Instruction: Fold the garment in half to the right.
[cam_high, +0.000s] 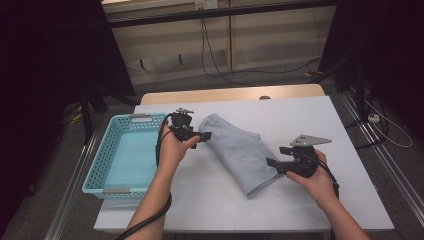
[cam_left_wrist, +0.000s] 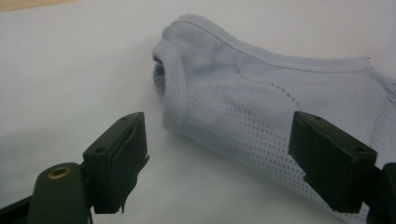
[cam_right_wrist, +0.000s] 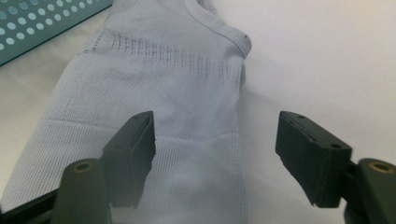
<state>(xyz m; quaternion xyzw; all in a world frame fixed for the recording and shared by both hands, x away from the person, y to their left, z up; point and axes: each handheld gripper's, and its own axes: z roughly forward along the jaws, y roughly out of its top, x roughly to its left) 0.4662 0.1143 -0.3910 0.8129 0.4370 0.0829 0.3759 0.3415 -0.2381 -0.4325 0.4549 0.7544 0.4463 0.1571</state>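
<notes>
The pale blue folded garment (cam_high: 240, 150) is lying diagonally on the white table (cam_high: 310, 210), just right of the turquoise basket (cam_high: 107, 165). The left gripper (cam_high: 206, 136) is hovering at its upper end and the right gripper (cam_high: 272, 162) at its lower end — both with jaws standing apart, nothing pinched. To move it neatly, each claw should probably be biting through all layers near the fold edges — lifting together, level, so nothing unfolds.

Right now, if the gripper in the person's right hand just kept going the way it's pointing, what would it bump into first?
Most likely the folded light-blue garment: the right gripper stands open, pointing along it. Depth is hard to judge.
</notes>
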